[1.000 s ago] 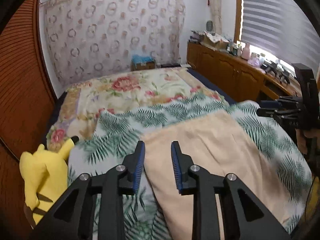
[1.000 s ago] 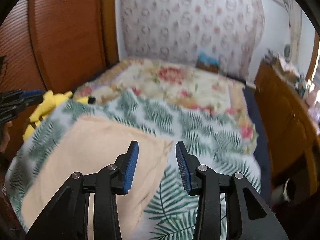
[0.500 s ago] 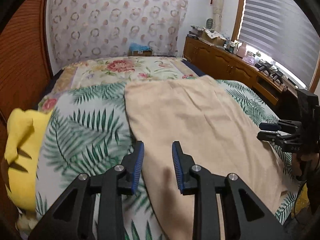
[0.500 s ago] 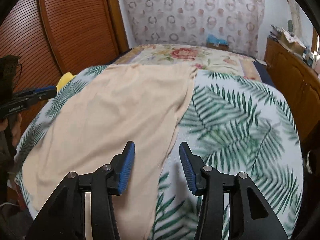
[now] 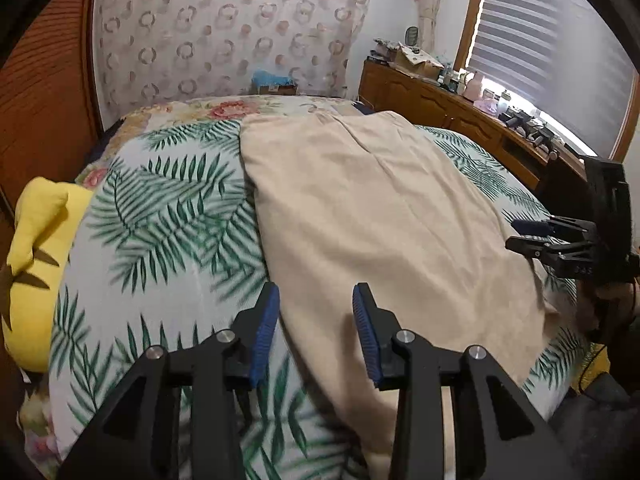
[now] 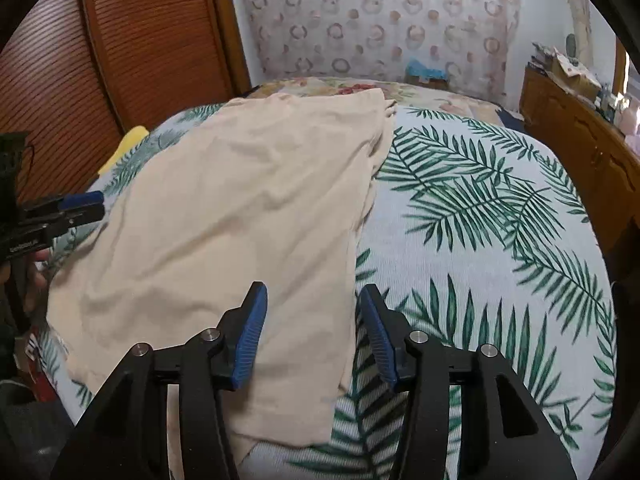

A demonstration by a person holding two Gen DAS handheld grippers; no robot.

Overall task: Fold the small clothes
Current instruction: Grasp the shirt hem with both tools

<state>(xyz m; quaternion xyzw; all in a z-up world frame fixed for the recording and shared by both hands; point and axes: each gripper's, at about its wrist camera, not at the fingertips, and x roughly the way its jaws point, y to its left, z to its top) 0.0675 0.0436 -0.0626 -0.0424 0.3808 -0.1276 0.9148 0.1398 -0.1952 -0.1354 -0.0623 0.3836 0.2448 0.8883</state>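
Now, garment: a beige cloth point(image 5: 384, 216) lies spread flat on the bed, reaching away ahead of both grippers
Bed cover: white with green fern leaves point(image 6: 480, 216), under the cloth and showing on either side of it
Left gripper point(image 5: 316, 332): jaws apart and just been opening; the cloth's near left edge runs between the blue pads point(image 5: 264, 332), which do not press on it
Right gripper point(image 6: 310, 332): jaws wider apart, also just been opening; the cloth's near right edge lies between the pads point(image 6: 250, 340), not pinched
Cloth relative to left gripper: mostly ahead and to its right, bare leafy cover to its left
Cloth relative to right gripper: mostly ahead and to its left, bare leafy cover to its right
Other gripper in view: in the left wrist view the right one shows at the far right edge, by the cloth's right side; in the right wrist view the left one shows at the far left edge
Yellow soft toy point(image 5: 36, 264): well to the left of the left gripper, at the bed's edge
Wooden cabinet point(image 5: 460, 108): far ahead and to the right, beside the bed, its top cluttered with small things
Floral blanket point(image 5: 232, 110): beyond the far end of the cloth
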